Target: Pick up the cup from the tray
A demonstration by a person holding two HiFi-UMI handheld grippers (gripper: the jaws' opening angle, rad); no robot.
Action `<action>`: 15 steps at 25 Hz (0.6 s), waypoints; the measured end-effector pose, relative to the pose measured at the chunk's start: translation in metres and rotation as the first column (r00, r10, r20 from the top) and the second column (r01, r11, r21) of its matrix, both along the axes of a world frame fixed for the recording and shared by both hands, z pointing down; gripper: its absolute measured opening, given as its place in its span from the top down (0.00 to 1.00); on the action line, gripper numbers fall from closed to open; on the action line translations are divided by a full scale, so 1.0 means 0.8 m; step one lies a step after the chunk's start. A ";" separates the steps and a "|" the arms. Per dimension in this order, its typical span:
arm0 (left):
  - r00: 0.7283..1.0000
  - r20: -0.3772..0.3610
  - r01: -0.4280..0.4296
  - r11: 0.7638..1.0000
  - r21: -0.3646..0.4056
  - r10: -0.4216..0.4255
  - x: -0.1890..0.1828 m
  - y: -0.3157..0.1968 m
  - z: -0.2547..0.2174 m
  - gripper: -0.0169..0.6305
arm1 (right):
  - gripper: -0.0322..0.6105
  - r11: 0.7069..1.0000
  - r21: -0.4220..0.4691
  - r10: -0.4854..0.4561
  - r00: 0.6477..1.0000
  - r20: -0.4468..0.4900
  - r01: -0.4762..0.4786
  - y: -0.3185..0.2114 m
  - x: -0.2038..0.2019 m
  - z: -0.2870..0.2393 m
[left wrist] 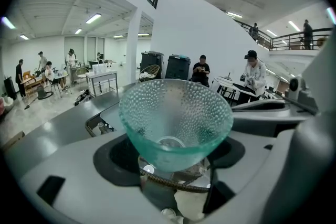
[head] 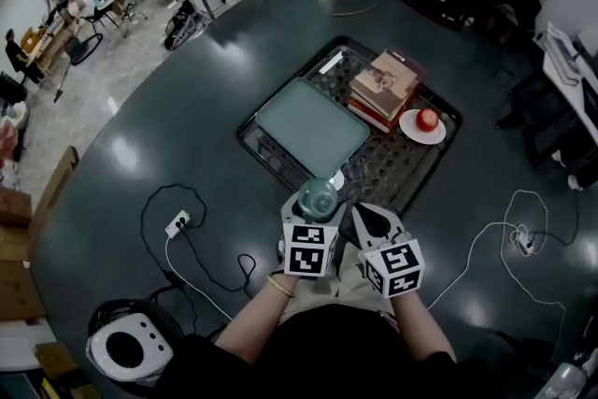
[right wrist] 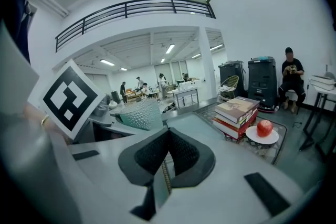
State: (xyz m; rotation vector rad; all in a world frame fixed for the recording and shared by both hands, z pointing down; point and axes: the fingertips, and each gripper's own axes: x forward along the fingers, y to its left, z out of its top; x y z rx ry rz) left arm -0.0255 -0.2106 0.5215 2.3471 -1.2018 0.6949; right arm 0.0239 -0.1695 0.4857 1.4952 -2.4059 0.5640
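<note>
A teal dimpled glass cup (head: pixel 319 198) is held upright in my left gripper (head: pixel 315 212), above the near edge of the dark wire tray (head: pixel 271 161). In the left gripper view the cup (left wrist: pixel 175 123) fills the middle, its base clamped between the two grey jaws. My right gripper (head: pixel 372 221) sits just right of the left one, shut with its black pads (right wrist: pixel 181 152) pressed together and nothing between them. In the right gripper view the cup (right wrist: pixel 139 114) shows at left beside the left gripper's marker cube (right wrist: pixel 70 98).
On the tray lie a pale green board (head: pixel 312 126), a stack of books (head: pixel 385 87) and a red apple on a white plate (head: pixel 425 121). White and black cables (head: pixel 192 238) and a power strip (head: pixel 177 223) lie on the dark round table (head: pixel 140 135). People sit at the room's edges.
</note>
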 end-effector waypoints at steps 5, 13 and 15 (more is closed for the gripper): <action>1.000 0.007 0.002 1.000 0.002 -0.002 -0.014 0.022 -0.010 0.41 | 0.94 1.000 0.011 -0.010 1.000 -0.008 0.010 0.009 -0.005 -0.003; 1.000 -0.015 -0.008 1.000 0.010 0.009 -0.021 0.040 -0.022 0.41 | 0.94 1.000 0.015 -0.024 0.999 -0.021 0.025 0.019 -0.009 -0.002; 1.000 -0.017 -0.005 1.000 0.014 0.005 -0.022 0.041 -0.025 0.41 | 0.94 1.000 0.017 -0.026 0.999 -0.027 0.026 0.021 -0.010 -0.003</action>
